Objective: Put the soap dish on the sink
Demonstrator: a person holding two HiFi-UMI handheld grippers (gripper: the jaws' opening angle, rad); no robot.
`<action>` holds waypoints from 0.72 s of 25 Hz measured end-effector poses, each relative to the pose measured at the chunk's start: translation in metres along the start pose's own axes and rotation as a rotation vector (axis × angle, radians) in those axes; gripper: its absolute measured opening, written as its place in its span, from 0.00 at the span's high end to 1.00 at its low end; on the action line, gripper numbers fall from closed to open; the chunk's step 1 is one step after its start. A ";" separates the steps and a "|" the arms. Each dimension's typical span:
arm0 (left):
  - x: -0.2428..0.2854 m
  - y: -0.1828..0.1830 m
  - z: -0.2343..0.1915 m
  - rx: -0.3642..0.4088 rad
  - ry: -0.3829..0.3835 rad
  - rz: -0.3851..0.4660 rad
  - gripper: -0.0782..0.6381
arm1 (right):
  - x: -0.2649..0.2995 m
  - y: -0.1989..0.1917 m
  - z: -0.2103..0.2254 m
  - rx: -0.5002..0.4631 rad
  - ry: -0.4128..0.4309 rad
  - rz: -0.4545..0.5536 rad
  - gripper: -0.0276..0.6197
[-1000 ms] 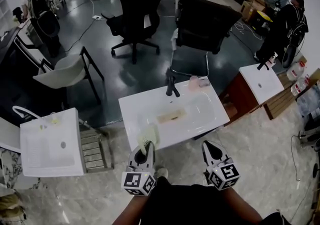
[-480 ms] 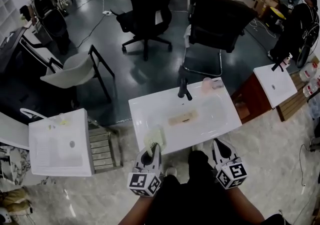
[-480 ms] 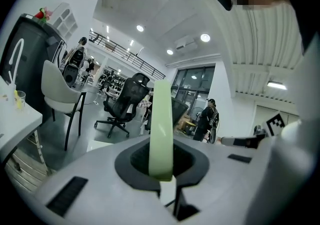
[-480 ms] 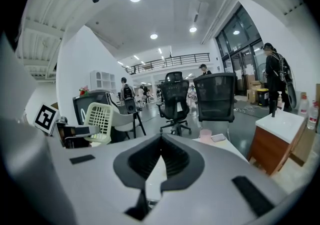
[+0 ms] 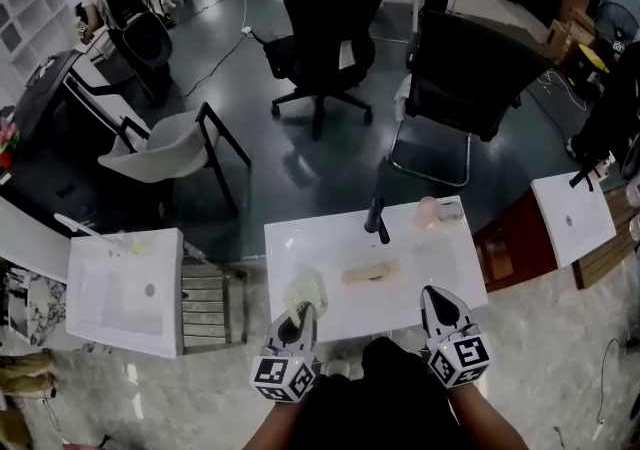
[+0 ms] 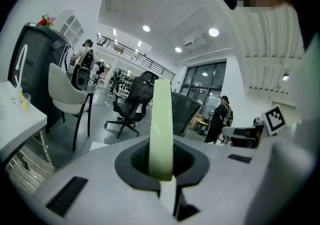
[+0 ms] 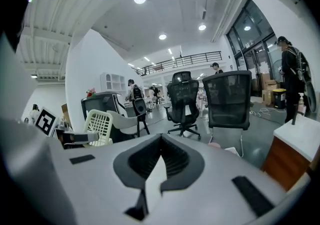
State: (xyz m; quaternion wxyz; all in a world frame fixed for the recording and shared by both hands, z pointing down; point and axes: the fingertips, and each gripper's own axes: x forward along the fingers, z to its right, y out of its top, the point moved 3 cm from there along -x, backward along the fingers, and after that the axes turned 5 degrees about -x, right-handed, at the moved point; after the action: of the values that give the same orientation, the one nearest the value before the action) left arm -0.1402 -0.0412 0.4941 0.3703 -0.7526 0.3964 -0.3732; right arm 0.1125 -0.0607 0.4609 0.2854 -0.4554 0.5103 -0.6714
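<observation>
left gripper [image 5: 299, 316] is pinching the soap dish [image 5: 305, 293] by its near end, holding it over the front left corner of the white sink [image 5: 320, 243]. the dish stands on edge: thin rim up and toward that gripper's own camera, broad face turned sideways toward the right gripper [image 5: 435, 296], long side running out ahead of the jaws and upward. it's pale yellow-green plastic with an open grid of slots. right gripper's jaws are pressed together on nothing, at the sink's front right edge.

black office chair [image 5: 330, 8] | black mesh chair [image 5: 475, 63] beside it | white chair [image 5: 160, 150] (further left)
</observation>
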 end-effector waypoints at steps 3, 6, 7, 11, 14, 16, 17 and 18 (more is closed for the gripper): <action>0.028 -0.004 0.008 0.025 0.029 -0.024 0.86 | 0.017 0.010 0.026 0.008 0.038 0.021 0.96; 0.059 -0.007 0.003 -0.021 0.073 -0.018 0.86 | 0.040 0.009 0.049 0.013 0.085 0.021 0.96; 0.067 -0.010 -0.002 -0.054 0.095 -0.008 0.86 | 0.048 0.008 0.056 0.006 0.103 0.013 0.96; 0.089 -0.025 -0.013 -0.124 0.194 -0.015 0.86 | 0.071 0.016 0.079 -0.022 0.163 0.001 0.96; 0.109 -0.028 -0.004 -0.188 0.188 -0.032 0.86 | 0.084 0.021 0.088 -0.008 0.224 0.023 0.96; 0.127 -0.029 -0.002 -0.197 0.196 -0.030 0.86 | 0.092 0.022 0.088 0.004 0.291 0.045 0.96; 0.135 -0.031 -0.003 -0.192 0.210 -0.034 0.86 | 0.097 0.022 0.087 0.004 0.319 0.053 0.96; 0.143 -0.035 -0.006 -0.190 0.225 -0.043 0.86 | 0.101 0.021 0.086 0.001 0.340 0.057 0.96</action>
State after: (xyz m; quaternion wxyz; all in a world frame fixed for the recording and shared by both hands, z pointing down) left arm -0.0757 -0.1533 0.5649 0.2425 -0.7461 0.4526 -0.4239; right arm 0.1463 -0.1895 0.4788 0.2141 -0.3207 0.5636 -0.7305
